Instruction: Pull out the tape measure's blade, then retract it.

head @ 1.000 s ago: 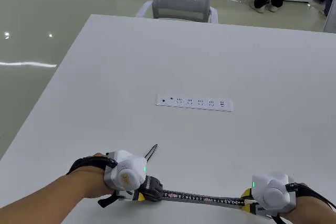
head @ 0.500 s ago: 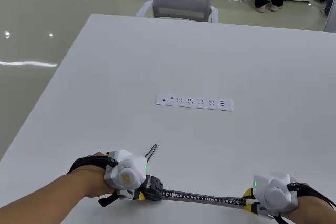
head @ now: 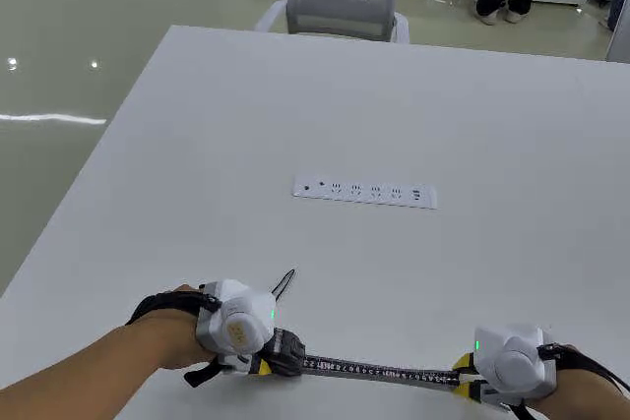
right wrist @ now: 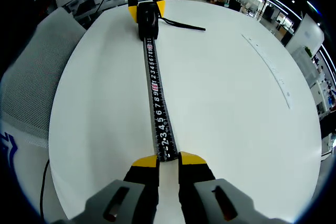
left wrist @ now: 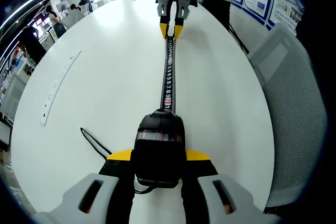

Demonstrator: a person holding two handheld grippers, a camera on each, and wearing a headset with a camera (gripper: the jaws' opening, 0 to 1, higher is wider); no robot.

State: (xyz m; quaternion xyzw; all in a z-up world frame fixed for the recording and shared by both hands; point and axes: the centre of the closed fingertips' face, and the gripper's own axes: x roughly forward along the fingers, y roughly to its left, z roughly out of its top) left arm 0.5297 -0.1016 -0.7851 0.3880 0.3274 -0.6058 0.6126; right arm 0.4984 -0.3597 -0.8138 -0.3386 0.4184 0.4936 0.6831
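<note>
Blade (right wrist: 156, 93) spans from left tongs (left wrist: 158, 155) clamping the tape measure case (left wrist: 160, 135) to right tongs (right wrist: 168, 159) pinching its tip.

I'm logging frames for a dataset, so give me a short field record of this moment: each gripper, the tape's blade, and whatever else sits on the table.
left gripper: shut on the tape measure case
right gripper: shut on the tip of the blade
blade state: pulled out, straight between the two grippers, numbers facing up
strap: black loop lying on the table beside the case
power strip: white, flat, mid-table, apart from both grippers
task stage: blade out, not yet retracted
</note>
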